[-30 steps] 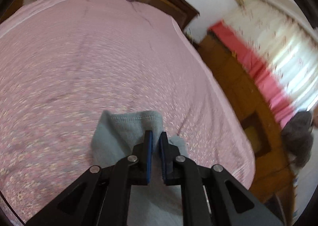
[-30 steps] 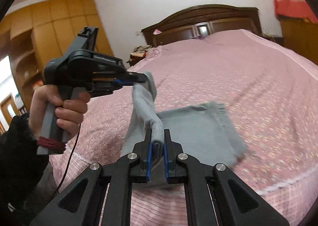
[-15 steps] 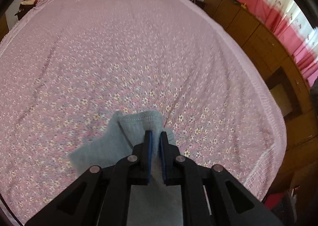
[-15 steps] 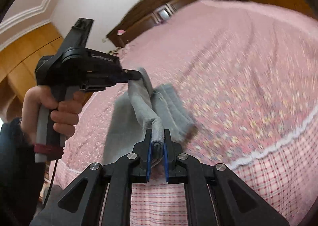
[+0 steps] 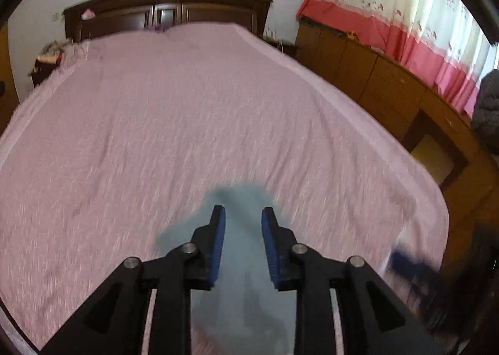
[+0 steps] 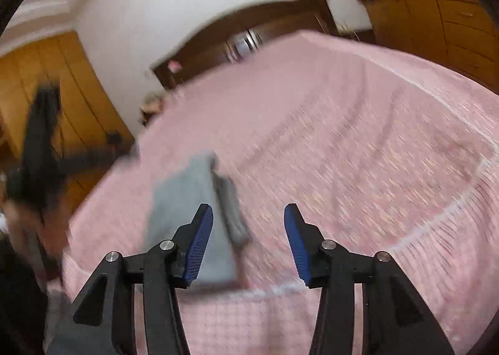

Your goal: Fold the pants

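Both grippers, left and right, have just been opening and now gape empty, the grey pants folded on the pink bed near its edge, beyond them a headboard; no writing is legible.

A pink bedspread covers the bed; dark headboard at twelve o'clock, wooden cabinets and red-banded curtain at two o'clock.
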Available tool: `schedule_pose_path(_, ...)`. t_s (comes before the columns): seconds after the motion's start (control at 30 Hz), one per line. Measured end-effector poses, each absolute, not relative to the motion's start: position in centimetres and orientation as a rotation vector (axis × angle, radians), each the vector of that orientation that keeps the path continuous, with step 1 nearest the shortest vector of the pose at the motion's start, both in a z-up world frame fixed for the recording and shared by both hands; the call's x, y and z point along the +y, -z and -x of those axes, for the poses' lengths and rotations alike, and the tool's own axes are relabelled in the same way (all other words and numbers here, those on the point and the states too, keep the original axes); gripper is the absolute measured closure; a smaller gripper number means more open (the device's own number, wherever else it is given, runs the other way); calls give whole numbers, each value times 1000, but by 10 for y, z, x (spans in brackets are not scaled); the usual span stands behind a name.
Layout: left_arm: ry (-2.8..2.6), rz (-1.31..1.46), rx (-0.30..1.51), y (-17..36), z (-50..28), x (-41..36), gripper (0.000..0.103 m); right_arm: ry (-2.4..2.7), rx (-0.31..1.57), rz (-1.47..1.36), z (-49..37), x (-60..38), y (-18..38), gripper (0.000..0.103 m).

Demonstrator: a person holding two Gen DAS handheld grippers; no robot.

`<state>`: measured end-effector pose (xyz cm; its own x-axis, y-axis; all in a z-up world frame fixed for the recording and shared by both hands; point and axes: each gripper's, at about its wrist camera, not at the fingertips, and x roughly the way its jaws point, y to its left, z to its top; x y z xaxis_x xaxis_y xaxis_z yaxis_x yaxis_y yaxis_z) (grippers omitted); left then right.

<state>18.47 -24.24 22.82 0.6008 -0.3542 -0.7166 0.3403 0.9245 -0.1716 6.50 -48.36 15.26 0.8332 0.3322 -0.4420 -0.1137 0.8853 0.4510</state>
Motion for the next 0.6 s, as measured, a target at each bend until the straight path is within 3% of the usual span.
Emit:
schedule_pose_path(0.1,437,10,887,-186,-156,-224,79,-370,599,-402,-98,-444,-143,57)
schedule_pose_path(0.23,473,61,929,-135,-126,-217,81,-260,853,-309,-150,-405,-93,68)
schedule_pose_path(0.3,514,124,929,-120,-117,-212,81,-209,828,-329,-156,-411,-89,80)
schedule_pose_path(0.33,526,149,935,-113,-112,-209,81,-166,834,-358,-162,-422,-91,80)
schedule_pose_path(0.37,521,151,931,-109,-108,-207,80,-98,851,-374,-166,-431,-90,71)
schedule_pose_path(0.4,520,142,930,-107,-107,-205,80,-32,864,-405,-169,-444,-89,51)
schedule_pose_path(0.43,533,133,928,-106,-105,-202,80,26,857,-461,-169,-460,-87,55)
schedule_pose_path(0.47,541,136,928,-105,-104,-197,78,71,841,-524,-167,-477,-85,74)
schedule_pose_path(0.5,546,147,933,-103,-104,-191,77,85,835,-588,-165,-489,-83,80)
schedule_pose_path(0.6,590,260,942,-95,-104,-161,76,36,813,-668,-153,-496,-92,78)
